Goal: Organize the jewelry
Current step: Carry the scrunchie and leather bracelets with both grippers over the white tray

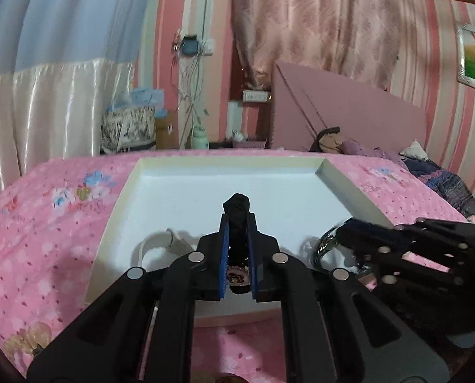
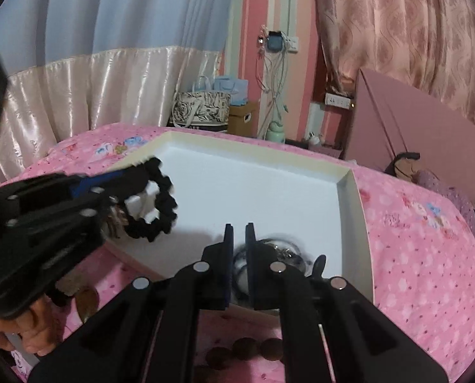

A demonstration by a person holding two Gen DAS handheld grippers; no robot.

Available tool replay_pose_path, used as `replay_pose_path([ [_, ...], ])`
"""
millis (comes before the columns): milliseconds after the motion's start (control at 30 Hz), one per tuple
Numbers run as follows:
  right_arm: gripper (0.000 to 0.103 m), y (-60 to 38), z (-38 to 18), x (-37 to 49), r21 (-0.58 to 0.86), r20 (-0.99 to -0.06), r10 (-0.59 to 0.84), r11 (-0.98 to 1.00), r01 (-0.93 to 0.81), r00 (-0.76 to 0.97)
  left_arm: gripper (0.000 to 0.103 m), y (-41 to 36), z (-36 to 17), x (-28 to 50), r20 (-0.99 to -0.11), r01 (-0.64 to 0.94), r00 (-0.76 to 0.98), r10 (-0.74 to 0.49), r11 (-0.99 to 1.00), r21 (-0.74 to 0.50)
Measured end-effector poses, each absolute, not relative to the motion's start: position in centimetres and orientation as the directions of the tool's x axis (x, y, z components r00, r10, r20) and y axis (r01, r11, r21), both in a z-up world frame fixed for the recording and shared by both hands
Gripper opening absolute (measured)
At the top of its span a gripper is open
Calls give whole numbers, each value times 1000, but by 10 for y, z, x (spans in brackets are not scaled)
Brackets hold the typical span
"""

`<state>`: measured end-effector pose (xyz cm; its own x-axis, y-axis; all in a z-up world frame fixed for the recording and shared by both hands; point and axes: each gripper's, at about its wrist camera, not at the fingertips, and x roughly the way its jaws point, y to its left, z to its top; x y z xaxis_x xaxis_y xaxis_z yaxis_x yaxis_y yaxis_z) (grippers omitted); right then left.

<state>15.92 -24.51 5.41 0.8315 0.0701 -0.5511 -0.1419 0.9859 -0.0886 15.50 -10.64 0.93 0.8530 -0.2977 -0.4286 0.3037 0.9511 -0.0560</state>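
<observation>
Now, scrunchie (image 1: 236, 220) pinched btwn left tongs (image 1: 237, 217)

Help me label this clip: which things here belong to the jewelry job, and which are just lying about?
Job:
black scrunchie in left gripper
silver watch at right gripper
white tray

Lying about:
patterned bag
brown discs
green bottle

A bed (image 1: 46, 223) covered in a pink sheet printed with small flowers and blue blossoms carries everything. Directly on it lies a shallow white box lid (image 1: 349, 188) with cream walls, its open side up, set near the middle of the sheet. At the near edge, just outside the box wall, a string of brown beads (image 2: 247, 349) rests on the sheet. Toward the far right of the bed sits a heap of dark purple clothing (image 1: 441, 178) beside a pink headboard (image 1: 349, 108).
</observation>
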Motion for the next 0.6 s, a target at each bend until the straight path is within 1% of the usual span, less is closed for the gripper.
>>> replay_pose_path([
  [67, 6, -251, 52, 163, -62, -557, 76, 989, -132, 827, 9, -107, 9, 150, -409, 303, 864, -292, 952, -41],
  [267, 7, -261, 48, 165, -4, -564, 83, 995, -103, 822, 9, -111, 9, 149, -416, 295, 869, -267, 955, 3],
  [367, 7, -262, 47, 167, 2, -570, 82, 995, -99, 817, 12, -111, 10, 149, -425, 295, 865, -265, 956, 5],
  [600, 7, -263, 45, 170, 10, -582, 81, 996, -92, 809, 12, -103, 7, 155, -460, 287, 847, -266, 958, -25],
])
